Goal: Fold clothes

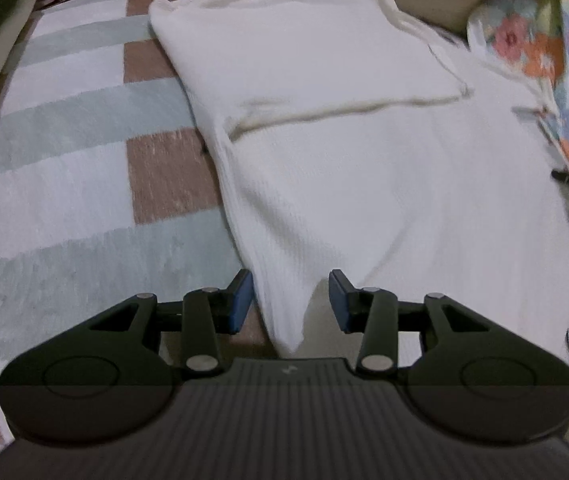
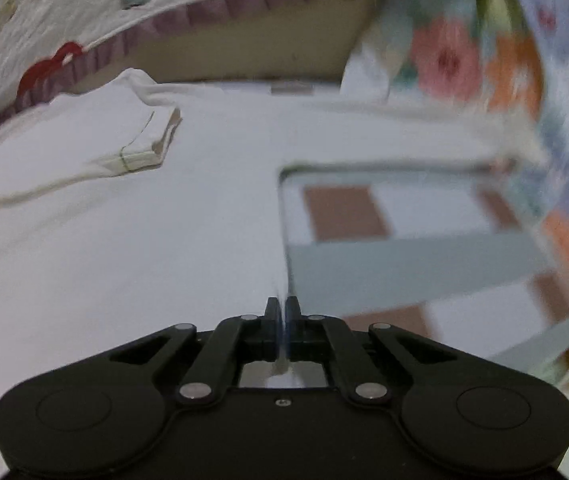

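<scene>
Your right gripper has its jaws pressed together on a thin edge of the white garment; a sliver of pale cloth shows between the black fingers and runs on behind them into the gripper body. Your left gripper stands with its jaws apart, the blue-faced pads on either side of a hanging point of the same white garment without pressing on it; the left pad sits just beside the cloth.

The garment is a soft, finely ribbed knit, off-white, spread flat across the bed. In the left wrist view its far part is folded over into a roughly rectangular panel with a seamed hem across its near edge. In the right wrist view a sleeve cuff lies folded on the far left, and the fabric's straight right edge runs from the jaws away from you.

Under it lies a bedspread with a coarse woven look, in blocks of white, pale grey-green and brown. To the right, a floral quilt is bunched up, blurred. A ruffled, flower-printed cloth borders the far side.
</scene>
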`<state>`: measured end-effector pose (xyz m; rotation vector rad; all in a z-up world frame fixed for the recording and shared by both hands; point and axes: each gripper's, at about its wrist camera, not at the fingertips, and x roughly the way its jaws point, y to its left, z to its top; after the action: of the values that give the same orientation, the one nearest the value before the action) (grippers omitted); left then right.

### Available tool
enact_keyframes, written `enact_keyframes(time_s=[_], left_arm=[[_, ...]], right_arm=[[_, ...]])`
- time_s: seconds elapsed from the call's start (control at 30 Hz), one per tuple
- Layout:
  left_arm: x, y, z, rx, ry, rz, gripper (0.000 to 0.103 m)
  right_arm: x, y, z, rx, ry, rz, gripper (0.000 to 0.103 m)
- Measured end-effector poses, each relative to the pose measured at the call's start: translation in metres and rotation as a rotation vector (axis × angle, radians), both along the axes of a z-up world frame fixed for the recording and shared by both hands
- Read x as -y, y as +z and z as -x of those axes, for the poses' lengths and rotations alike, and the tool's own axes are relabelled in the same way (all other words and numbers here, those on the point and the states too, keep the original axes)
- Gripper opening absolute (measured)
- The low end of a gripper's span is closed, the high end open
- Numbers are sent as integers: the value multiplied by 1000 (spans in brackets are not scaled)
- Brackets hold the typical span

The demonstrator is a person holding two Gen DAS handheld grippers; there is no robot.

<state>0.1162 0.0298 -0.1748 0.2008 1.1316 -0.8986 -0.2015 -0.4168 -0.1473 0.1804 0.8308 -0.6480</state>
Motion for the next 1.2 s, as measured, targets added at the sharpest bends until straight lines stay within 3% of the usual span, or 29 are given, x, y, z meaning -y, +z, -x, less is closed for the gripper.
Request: enact_keyframes(time_s=[0.13,0.23,0.33,0.43,0.5,0.6,0.83,0.87,0.9,0.93,0.97,1.07,1.2], left_arm=[[0,5,12,5,-68,-22,41],[8,16,27,63,-160,-18,41],[19,33,45,78,-278,65,42],[33,41,59,6,-363,168,44],[51,40,68,-51,-402,207,45],[77,31,79,-84,-447,203,45],[101,24,109,4,-604,121,45],[101,23,109,-24,-600,133,45],[101,21,109,-53,-596,145,46],[100,20,108,-82,-591,157,46],[101,19,108,-99,-586,163,46],[105,20,112,-114,-603,163,46],[104,14,119,-185,-661,149,49]], right_arm=[[9,-11,-8,-34,-17,-36,1],[10,-13,-18,-68,-43,-41,4],[3,-6,-18,-92,-79,-12,13],[-7,10,-9,-24,-66,-62,27],[-18,20,-1,47,-26,-133,49],[-31,24,12,17,-40,-187,51],[-46,28,93,-19,-204,-202,62],[-45,23,100,-3,-212,-238,61],[-45,20,104,18,-197,-277,40],[-47,17,107,40,-177,-316,9],[-52,21,106,30,-151,-281,3],[-66,35,104,-21,-100,-130,2],[-55,35,117,-74,-119,-130,1]])
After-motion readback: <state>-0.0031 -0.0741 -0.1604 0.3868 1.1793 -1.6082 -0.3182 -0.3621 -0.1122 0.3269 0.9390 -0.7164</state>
